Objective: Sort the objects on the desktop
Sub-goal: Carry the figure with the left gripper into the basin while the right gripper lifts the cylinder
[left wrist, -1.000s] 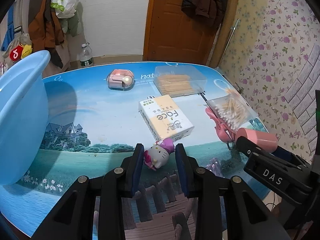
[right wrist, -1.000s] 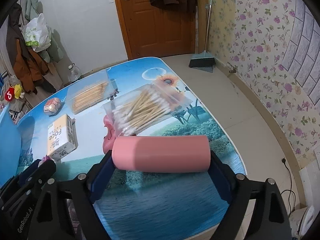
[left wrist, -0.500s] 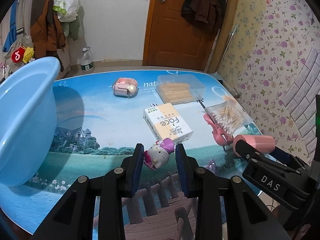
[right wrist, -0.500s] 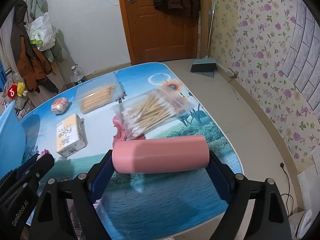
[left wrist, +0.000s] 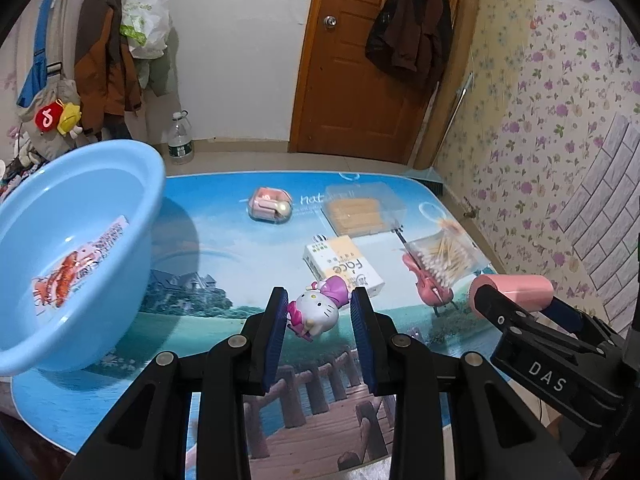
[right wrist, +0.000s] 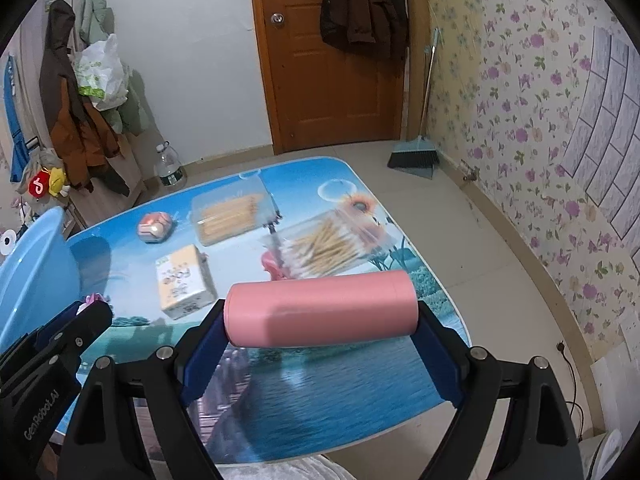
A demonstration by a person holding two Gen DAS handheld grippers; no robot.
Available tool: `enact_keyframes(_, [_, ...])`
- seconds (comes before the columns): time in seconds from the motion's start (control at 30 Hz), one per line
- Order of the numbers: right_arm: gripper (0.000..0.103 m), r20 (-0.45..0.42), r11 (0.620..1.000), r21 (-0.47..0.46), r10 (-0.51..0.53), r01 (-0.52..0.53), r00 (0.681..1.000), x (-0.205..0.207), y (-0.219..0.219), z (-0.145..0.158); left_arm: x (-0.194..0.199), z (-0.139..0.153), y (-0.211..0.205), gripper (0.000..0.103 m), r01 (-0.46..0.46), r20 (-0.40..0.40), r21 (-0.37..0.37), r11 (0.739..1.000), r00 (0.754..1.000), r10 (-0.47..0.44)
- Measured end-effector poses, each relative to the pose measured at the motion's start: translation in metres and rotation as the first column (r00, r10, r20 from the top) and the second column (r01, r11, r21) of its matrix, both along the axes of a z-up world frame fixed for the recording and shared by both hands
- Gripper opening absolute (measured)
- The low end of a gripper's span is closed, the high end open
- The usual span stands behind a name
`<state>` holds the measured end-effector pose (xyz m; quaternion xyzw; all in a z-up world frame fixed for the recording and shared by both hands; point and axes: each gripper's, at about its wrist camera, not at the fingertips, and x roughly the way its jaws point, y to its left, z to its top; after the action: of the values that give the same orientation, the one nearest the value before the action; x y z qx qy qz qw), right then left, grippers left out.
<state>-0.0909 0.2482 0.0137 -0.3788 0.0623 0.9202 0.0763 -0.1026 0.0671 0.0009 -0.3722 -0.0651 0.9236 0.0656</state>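
My left gripper (left wrist: 319, 300) is shut on a white and pink cat figurine (left wrist: 314, 312), held a little above the picture-printed table (left wrist: 224, 240). My right gripper (right wrist: 320, 314) is shut on a pink cylinder (right wrist: 320, 308), gripped end to end across the jaws and lifted over the table's right side. The left wrist view shows that cylinder (left wrist: 516, 292) low on the right. A light blue basin (left wrist: 120, 152) stands at the table's left edge with a red-printed packet (left wrist: 76, 264) inside. On the table lie a tissue pack (left wrist: 344, 270), a cotton swab box (left wrist: 444, 256), a toothpick box (left wrist: 360, 210) and a small pink case (left wrist: 270, 210).
The table's far and right edges drop to a tiled floor. A broom (right wrist: 416, 152) leans on the flowered wall, a water bottle (left wrist: 180, 140) stands by hanging coats, and a wooden door (left wrist: 360, 60) is behind. The basin (right wrist: 32, 264) fills the right wrist view's left edge.
Both grippers have risen and drawn back with the figurine and the cylinder still held. The table looks smaller and lower, and the basin's inside with the packet has come into view.
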Motion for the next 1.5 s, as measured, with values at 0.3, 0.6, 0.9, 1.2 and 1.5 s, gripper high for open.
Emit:
enact_keyframes(0.3, [0.089, -0.065, 0.999, 0.023, 0.03, -0.029, 0.997, 0.019, -0.025, 0.034, 0.023, 0.03, -0.022, 0.03, -0.032, -0.068, -0.007, 0.999, 0.997, 0.031])
enact_keyframes(0.6, [0.089, -0.106, 0.998, 0.028, 0.054, -0.051, 0.993, 0.038, -0.052, 0.053, 0.05, 0.049, -0.052, 0.03, -0.072, -0.115, -0.018, 0.997, 0.991, 0.07])
enact_keyframes(0.9, [0.089, -0.146, 0.995, 0.047, 0.093, -0.087, 0.985, 0.053, -0.074, 0.073, 0.065, 0.07, -0.089, 0.03, -0.152, -0.163, -0.031, 0.988, 0.976, 0.145])
enact_keyframes(1.2, [0.089, -0.166, 0.988, 0.053, 0.154, -0.147, 0.974, 0.046, -0.1, 0.087, 0.074, 0.083, -0.131, 0.03, -0.254, -0.189, -0.036, 0.967, 0.951, 0.243])
enact_keyframes(1.5, [0.089, -0.18, 0.982, 0.043, 0.191, -0.186, 0.965, 0.049, -0.126, 0.091, 0.08, 0.083, -0.154, 0.03, -0.3, -0.193, -0.055, 0.952, 0.939, 0.284])
